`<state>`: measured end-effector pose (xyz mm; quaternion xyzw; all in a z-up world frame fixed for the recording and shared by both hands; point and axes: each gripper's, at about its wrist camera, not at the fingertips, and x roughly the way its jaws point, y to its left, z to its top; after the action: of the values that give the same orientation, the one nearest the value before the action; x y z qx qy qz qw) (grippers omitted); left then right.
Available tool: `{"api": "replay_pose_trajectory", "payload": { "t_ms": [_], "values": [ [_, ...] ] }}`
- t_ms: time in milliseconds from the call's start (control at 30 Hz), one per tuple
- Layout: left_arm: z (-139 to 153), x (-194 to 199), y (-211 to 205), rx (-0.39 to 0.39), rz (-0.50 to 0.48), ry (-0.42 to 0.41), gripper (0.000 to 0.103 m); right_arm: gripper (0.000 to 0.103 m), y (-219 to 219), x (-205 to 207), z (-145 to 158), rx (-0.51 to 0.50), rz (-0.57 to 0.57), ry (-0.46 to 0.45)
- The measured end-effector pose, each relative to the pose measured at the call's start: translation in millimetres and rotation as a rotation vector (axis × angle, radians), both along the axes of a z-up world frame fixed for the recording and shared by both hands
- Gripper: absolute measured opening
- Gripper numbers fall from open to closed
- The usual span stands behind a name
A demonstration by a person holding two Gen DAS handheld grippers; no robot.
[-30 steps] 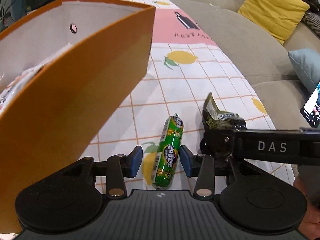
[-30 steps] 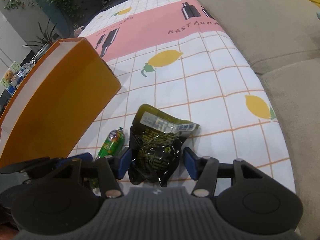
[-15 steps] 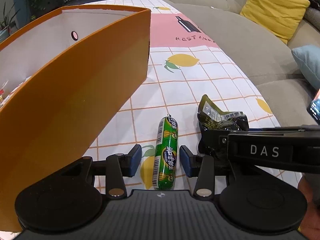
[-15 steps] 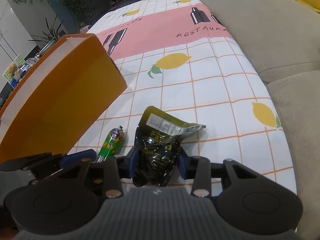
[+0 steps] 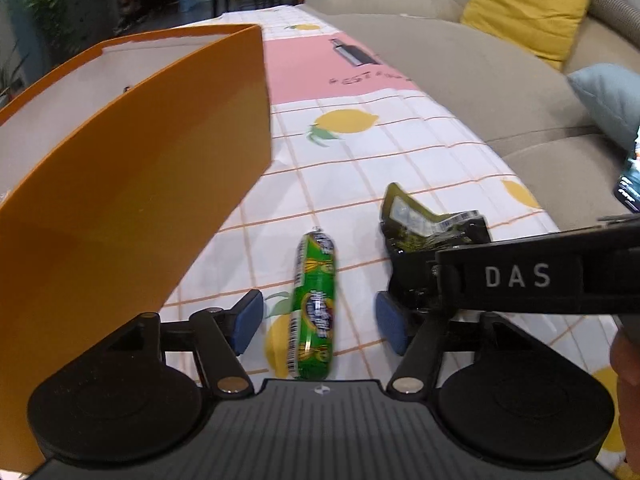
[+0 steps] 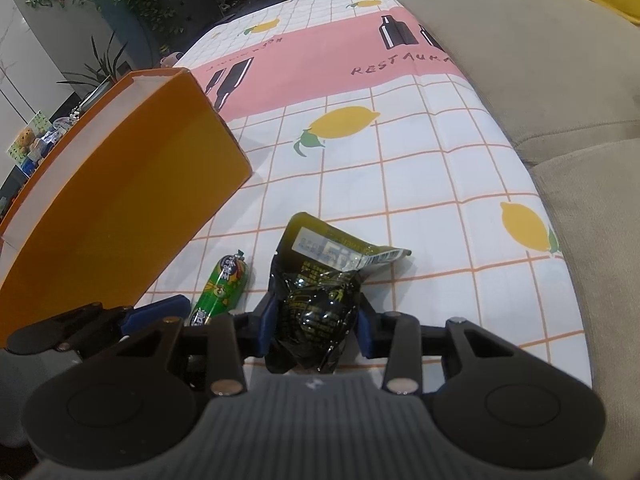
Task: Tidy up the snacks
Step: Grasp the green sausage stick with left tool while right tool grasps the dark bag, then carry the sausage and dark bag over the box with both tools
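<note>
A green sausage snack (image 5: pixel 314 304) lies on the lemon-print tablecloth (image 5: pixel 384 160) between the fingers of my open left gripper (image 5: pixel 320 322), not touched by the pads. It also shows in the right wrist view (image 6: pixel 222 286). My right gripper (image 6: pixel 316 320) is shut on a black snack packet (image 6: pixel 320 300), which also shows in the left wrist view (image 5: pixel 424 228). An orange box (image 5: pixel 132 184) with a white inside stands at the left; it also shows in the right wrist view (image 6: pixel 116 204).
A beige sofa (image 5: pixel 480 80) runs along the table's right edge, with a yellow cushion (image 5: pixel 524 4) and a pale blue cushion (image 5: pixel 608 96). A phone screen (image 5: pixel 630 184) shows at the far right. Plants and shelves stand beyond the table's far left.
My right gripper closed onto the black packet. My left gripper drew back slightly and its jaws stand wider around the green sausage.
</note>
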<state>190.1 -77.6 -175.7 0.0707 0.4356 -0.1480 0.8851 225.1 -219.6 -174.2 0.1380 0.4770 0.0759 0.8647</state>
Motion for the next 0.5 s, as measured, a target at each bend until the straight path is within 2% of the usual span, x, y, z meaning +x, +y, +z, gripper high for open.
{"api": "replay_pose_trajectory", "payload": {
  "t_ms": [33,67,133,500],
  "values": [
    [0.6,0.0,1.5,-0.004,0.004,-0.001,0.053,0.037,-0.6,-0.7,0.2,0.000,0.001,0.002],
    [1.5,0.8,3.2,-0.007,0.008,-0.001,0.038,0.037,-1.1,-1.6,0.5,-0.002,0.000,0.004],
    [2.9,3.2,7.8,-0.030,0.013,0.009,0.026,0.037,-2.2,-2.3,0.8,-0.003,-0.004,0.010],
    [9.1,1.1,17.1,-0.069,0.009,0.029,0.025,0.037,-5.3,-9.3,4.5,-0.029,-0.012,0.021]
  ]
}}
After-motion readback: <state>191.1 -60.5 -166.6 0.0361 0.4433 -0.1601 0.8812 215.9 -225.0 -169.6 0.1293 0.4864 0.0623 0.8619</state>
